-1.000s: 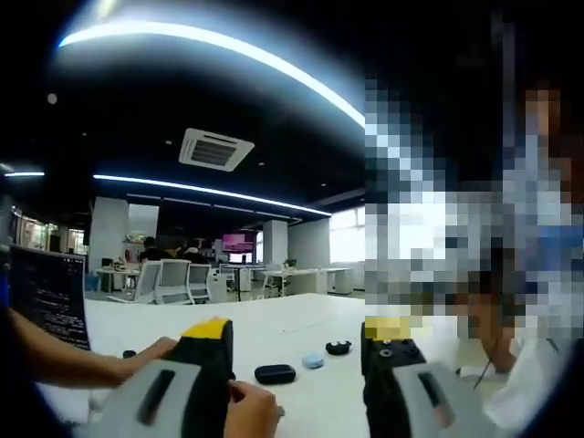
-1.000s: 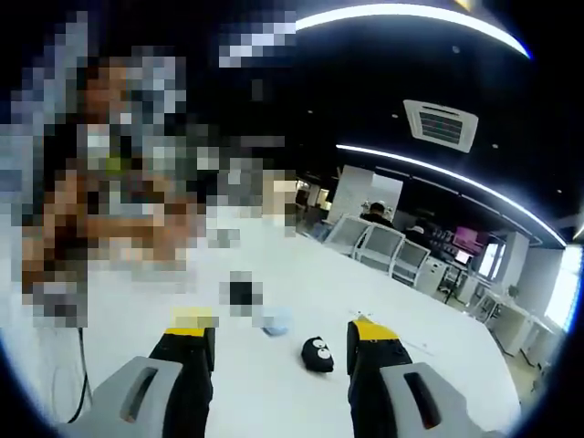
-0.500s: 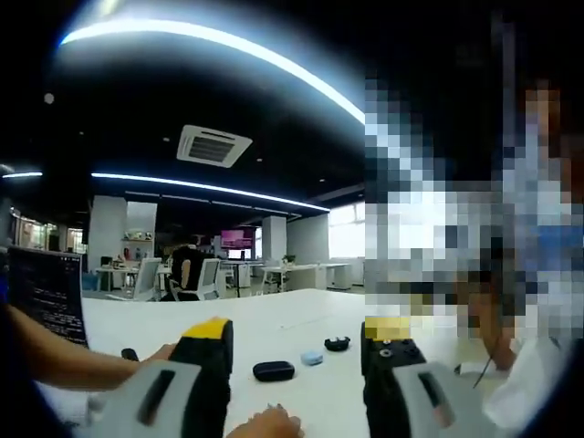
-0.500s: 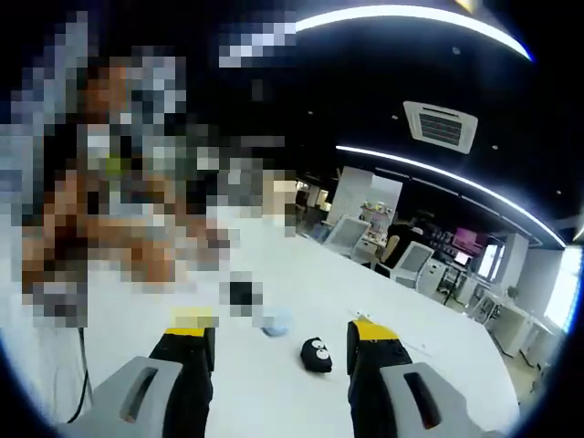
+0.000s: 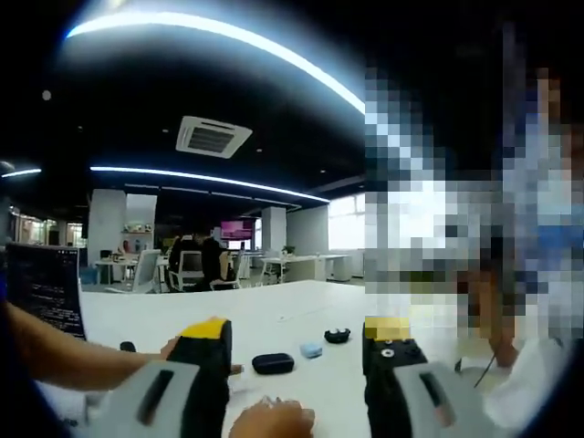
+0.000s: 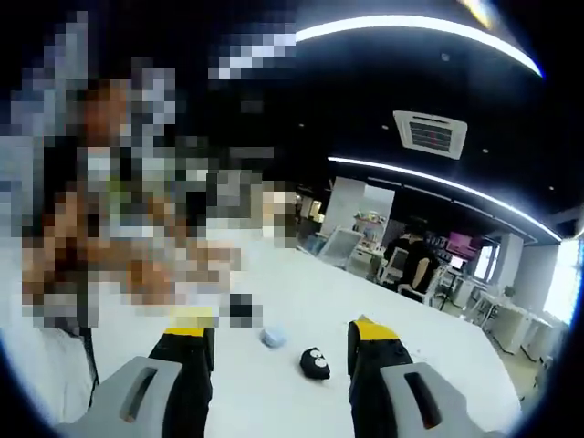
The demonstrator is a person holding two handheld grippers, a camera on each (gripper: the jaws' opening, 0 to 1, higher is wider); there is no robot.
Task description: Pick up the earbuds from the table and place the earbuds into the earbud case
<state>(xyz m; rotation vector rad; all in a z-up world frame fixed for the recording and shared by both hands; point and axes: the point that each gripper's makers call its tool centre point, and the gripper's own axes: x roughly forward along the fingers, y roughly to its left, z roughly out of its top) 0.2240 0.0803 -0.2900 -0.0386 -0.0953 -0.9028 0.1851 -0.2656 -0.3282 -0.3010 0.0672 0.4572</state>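
Both empty, wide-open grippers, left (image 5: 297, 339) and right (image 6: 274, 339), are tilting slightly upward, leaving the small black open earbud case (image 6: 315, 362) untouched on the white table (image 6: 429, 342).

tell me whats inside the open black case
In the right gripper view the open case shows two small white spots inside. Whether they are earbuds or empty sockets is too small to tell; the rest of the interior is dark.

No readable text; faint, illegible lines on the dark monitor (image 5: 44, 290).
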